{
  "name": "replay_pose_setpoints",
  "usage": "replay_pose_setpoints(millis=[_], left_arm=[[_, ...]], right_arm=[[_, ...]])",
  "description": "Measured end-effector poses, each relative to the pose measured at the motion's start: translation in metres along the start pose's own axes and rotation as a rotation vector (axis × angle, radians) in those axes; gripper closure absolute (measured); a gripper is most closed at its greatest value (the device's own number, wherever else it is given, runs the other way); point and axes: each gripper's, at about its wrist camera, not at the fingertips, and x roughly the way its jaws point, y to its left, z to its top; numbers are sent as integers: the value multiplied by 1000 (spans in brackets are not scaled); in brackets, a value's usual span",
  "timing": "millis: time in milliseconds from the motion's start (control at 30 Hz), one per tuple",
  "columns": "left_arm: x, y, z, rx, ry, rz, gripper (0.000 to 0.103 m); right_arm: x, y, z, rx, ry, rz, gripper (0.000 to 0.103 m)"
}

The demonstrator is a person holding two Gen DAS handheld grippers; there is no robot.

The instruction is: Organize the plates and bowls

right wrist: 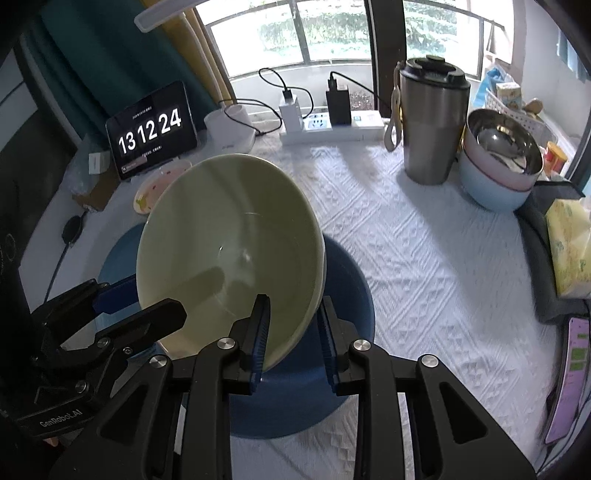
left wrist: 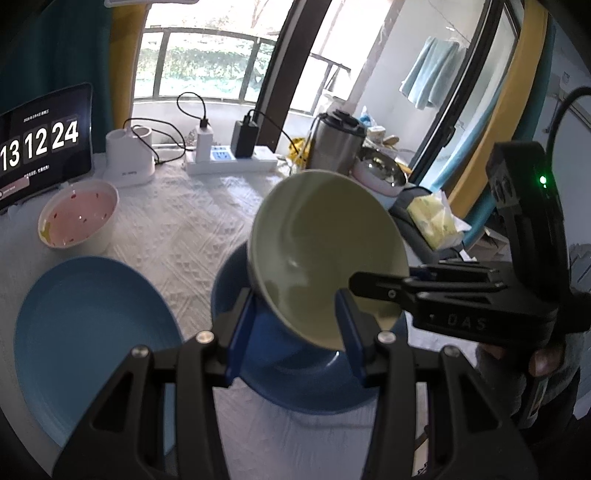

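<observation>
Tilting steeply above the counter (right wrist: 424, 266), a pale green bowl (right wrist: 229, 251) shows its glossy, clean inside to both cameras, its rim pinched by the right gripper (right wrist: 293, 339), whose blue-padded fingers (right wrist: 260, 332) sit narrow, one inside the rim and one outside. The left gripper (left wrist: 295, 332) reaches toward the same bowl from the other side with its fingers (left wrist: 240, 332) spread wide to either side of the bowl's lower edge; whether they touch it cannot be told. Directly beneath the bowl stands a dark blue bowl (right wrist: 343, 332), and to its left lies a lighter blue plate (left wrist: 92, 339). Farther back on that side sits a white bowl with a pink, speckled inside (left wrist: 79, 218). A white quilted cloth (right wrist: 406, 206) covers the counter. Along the back edge stand a tablet clock reading 13 12 24 (right wrist: 151, 129), a white power strip (right wrist: 332, 129) with chargers plugged in, and a steel tumbler (right wrist: 432, 122). Stacked bowls, a steel one uppermost (right wrist: 502, 147), stand beside the tumbler, with a yellow tissue pack (right wrist: 569, 247) near the counter's right edge. Behind it all, large windows (right wrist: 332, 29) look onto greenery.
</observation>
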Motion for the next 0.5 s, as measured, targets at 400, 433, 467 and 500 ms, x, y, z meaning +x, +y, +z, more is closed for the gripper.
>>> replay_pose_setpoints(millis=[400,433,467,500], left_arm=[[13,-1,-19,16,70,12,58],[13,0,-20,18,73,14,58],[13,0,-21,22,74,15,58],[13,0,-22,27,73,17,58]], right_arm=[[17,-4,-21,-7,70,-1,75],[18,-4,-22,-8,74,0,75],[20,-4,-23,-10,78,0,75],[20,-5,-23,-11,79,1,75]])
